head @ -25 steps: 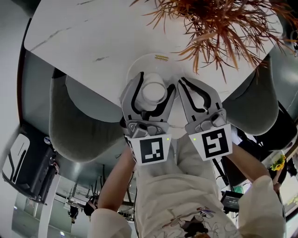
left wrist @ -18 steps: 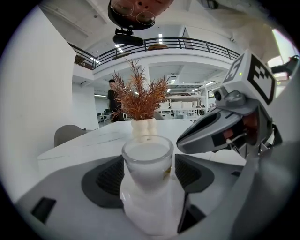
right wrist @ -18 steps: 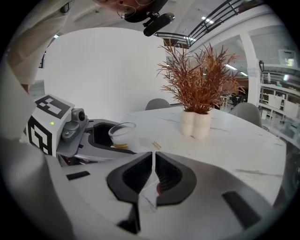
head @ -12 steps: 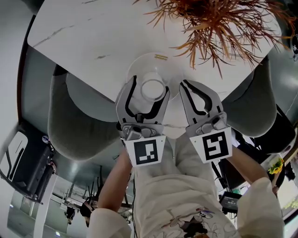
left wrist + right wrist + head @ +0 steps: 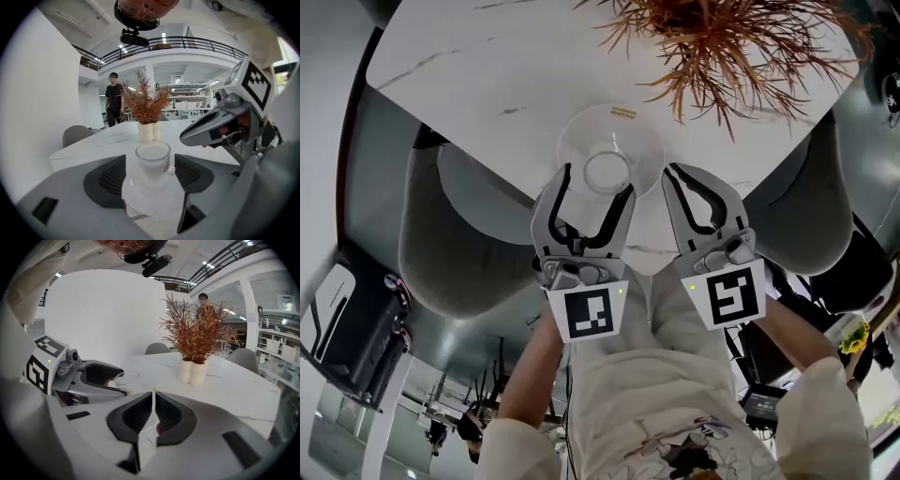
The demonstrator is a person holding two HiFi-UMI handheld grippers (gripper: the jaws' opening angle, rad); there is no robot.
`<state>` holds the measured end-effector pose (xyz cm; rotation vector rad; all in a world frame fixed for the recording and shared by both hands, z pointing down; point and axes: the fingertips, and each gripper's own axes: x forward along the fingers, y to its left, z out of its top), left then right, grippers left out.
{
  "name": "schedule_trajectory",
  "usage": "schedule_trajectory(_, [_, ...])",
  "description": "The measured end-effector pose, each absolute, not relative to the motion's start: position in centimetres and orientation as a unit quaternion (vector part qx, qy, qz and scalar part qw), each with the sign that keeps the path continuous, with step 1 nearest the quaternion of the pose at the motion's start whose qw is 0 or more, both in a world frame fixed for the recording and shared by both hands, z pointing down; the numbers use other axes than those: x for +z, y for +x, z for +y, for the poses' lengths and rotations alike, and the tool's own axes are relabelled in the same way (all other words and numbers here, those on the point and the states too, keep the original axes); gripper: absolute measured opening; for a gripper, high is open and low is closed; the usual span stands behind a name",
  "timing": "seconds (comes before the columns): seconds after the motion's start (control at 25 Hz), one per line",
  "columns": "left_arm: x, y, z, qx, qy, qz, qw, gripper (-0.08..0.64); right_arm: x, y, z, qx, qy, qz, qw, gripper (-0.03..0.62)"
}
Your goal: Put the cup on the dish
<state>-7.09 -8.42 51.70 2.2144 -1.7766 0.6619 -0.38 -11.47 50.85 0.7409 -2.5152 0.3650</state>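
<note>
In the head view, the small frosted glass cup (image 5: 607, 172) stands on the clear glass dish (image 5: 630, 131), near the edge of the white marble table (image 5: 487, 75). It is upright with its mouth up, so its long axis is vertical. The left gripper (image 5: 595, 183) sits just behind it with its jaws spread, and the right gripper (image 5: 680, 174) is just beside the dish.

In the left gripper view, the cup rises between the two black pads (image 5: 111, 177), which stand clear of it on both sides. It looks light, rigid, smooth and breakable. A gentle pinch across the side wall at mid-height would probably suit it best.

In the right gripper view, the jaws are pressed together on nothing. The white vase (image 5: 193, 371) of dried rust-coloured grass stands well beyond them.
</note>
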Motion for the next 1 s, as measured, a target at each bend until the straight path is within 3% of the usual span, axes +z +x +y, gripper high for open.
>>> schedule_trajectory(0.32, [48.3, -7.6, -6.9, 0.216, 0.745, -0.619, 0.126, 0.319, 48.2, -0.2, -11.0, 0.126, 0.276, -0.925, 0.23, 0.006])
schedule_trajectory(0.48, [46.4, -7.8, -6.2, 0.209, 0.738, -0.627, 0.132, 0.232, 46.4, -0.4, -10.7, 0.123, 0.278, -0.927, 0.22, 0.006])
schedule_trajectory(0.56, [45.3, -7.7, -5.9, 0.203, 0.739, -0.626, 0.143, 0.14, 45.4, -0.5, -10.5, 0.12, 0.283, -0.928, 0.211, 0.006])
schedule_trajectory(0.72, [43.3, -8.0, -5.8, 0.208, 0.728, -0.636, 0.153, 0.081, 43.4, -0.6, -10.2, 0.114, 0.283, -0.93, 0.204, 0.006])
schedule_trajectory(0.8, [42.3, -8.5, -6.2, 0.214, 0.719, -0.646, 0.141, 0.008, 42.4, -0.9, -10.3, 0.109, 0.281, -0.932, 0.199, 0.006])
schedule_trajectory(1.0, [40.1, -9.5, -6.8, 0.184, 0.71, -0.665, 0.14, 0.003, 39.7, -1.1, -10.7, 0.096, 0.286, -0.935, 0.186, 0.006])
